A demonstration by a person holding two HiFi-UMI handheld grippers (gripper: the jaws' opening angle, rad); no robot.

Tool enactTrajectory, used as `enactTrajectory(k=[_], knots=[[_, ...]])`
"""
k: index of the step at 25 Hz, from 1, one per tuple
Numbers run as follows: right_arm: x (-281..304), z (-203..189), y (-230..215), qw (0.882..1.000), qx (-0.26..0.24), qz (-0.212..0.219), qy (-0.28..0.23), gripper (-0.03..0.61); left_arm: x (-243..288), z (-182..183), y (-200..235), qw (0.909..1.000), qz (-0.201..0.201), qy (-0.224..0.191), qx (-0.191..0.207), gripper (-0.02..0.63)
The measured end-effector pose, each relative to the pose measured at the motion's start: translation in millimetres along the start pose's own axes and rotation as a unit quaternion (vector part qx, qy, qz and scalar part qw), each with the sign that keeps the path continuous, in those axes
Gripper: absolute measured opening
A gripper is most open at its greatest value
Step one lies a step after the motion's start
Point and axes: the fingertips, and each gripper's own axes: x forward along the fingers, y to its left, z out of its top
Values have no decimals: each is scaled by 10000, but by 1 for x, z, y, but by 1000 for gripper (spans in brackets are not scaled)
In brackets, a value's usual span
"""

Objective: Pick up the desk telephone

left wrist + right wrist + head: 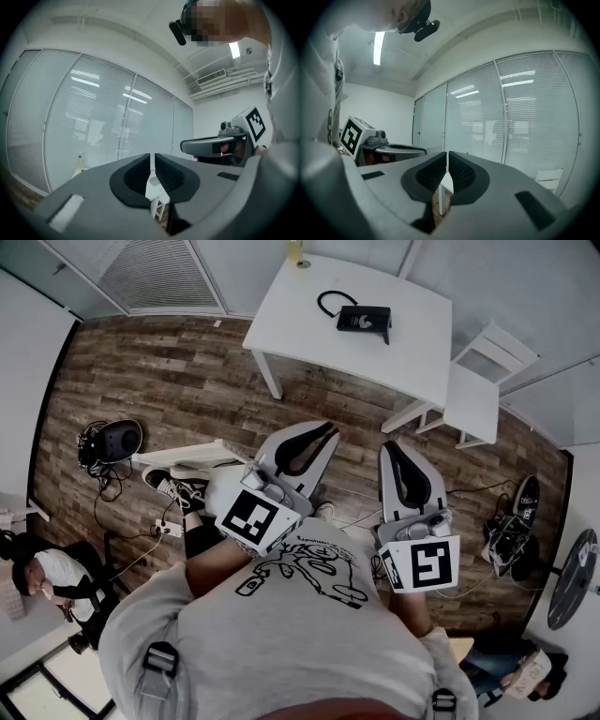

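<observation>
The black desk telephone (364, 320) lies on the white table (300, 306) far ahead, its cord looped to its left. Both grippers are held level near my body, well short of the table. My left gripper (323, 434) is shut with nothing between its jaws; in the left gripper view its black pads (140, 174) meet at a thin slit. My right gripper (394, 454) is likewise shut and empty, pads (461, 174) together. The telephone does not show in either gripper view.
A white chair (473, 390) stands at the table's right end, and a bottle (295, 251) at its far edge. On the wood floor there are a black device with cables (112, 442) at the left and shoes and cords (506, 531) at the right. A person (47, 573) sits at the lower left.
</observation>
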Motion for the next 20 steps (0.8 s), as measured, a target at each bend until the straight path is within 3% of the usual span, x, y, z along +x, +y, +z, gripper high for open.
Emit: enactTrajectory(k=[20], knots=[[57,-1,38,9999,111,-7,25,15,-24,-10,69,9996,100,-4,-252,29]])
